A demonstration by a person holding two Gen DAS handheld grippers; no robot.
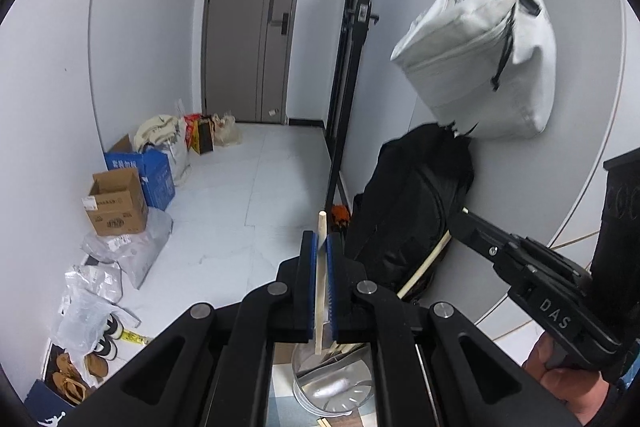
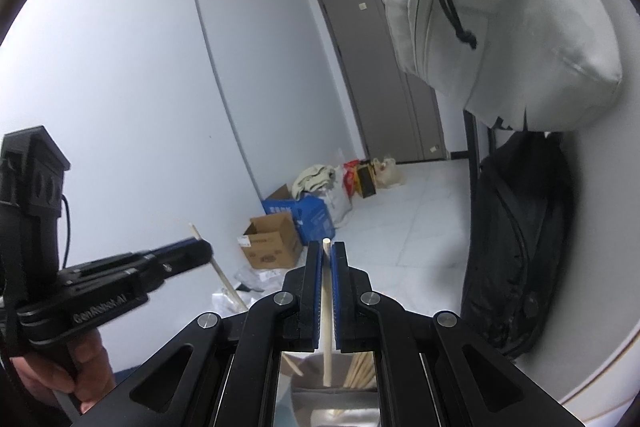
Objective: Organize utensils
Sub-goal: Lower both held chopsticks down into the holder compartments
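Nearest, below both hands, stands a shiny metal cup [image 2: 336, 415] with several chopsticks [image 2: 362, 367] already leaning in it. It looks like the collecting place for the utensils. The left tool [image 1: 322, 247] is pressed together on one pale chopstick [image 1: 320, 283], held nearly upright, its lower end just over the cup's rim. The right tool [image 2: 327, 253] pinches a second chopstick [image 2: 326, 327] the same way, probably so each can drop in end first. To the right, close by, a black bag [image 2: 520, 247] and a grey bag [image 2: 520, 27] hang against the wall, narrowing that side. Far left, boxes [image 1: 116, 203] line the open floor [image 1: 248, 187].
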